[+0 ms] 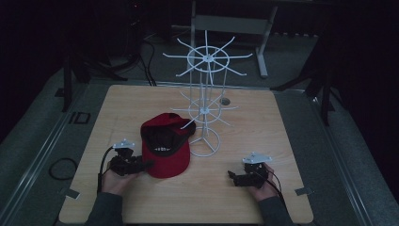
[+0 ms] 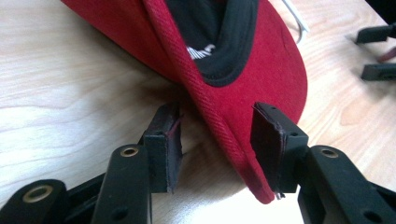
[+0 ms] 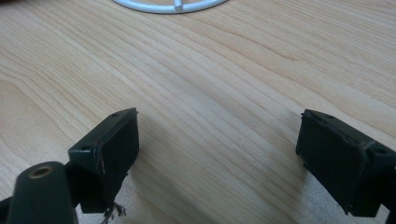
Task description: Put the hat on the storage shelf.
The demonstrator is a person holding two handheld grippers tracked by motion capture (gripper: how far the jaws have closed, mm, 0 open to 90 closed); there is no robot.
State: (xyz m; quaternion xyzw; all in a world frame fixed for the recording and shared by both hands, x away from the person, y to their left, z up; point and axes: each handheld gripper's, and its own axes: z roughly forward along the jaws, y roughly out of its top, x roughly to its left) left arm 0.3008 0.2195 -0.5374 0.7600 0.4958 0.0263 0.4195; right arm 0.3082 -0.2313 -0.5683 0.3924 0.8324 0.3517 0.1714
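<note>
Dark room, black beyond the table; grey floor with cables and a desk frame at 12 o'clock. Table is light wood, bare apart from the gear.

White wire rack stands just past table centre, two tiers of spokes, ring base, nothing hanging on it. Red cap lies upside down at about 7 o'clock from the rack base, crown touching or nearly touching the ring, brim toward the person.

Left gripper at the brim's 9 o'clock side: jaws apart, straddling the brim edge, not yet clamped. Right gripper idle at 5 o'clock from the rack, jaws wide over bare wood, base ring ahead of it.

Progress, my read: early. Grasp is lined up, not made. Left: clamp brim, lift, hang cap on a spoke.
</note>
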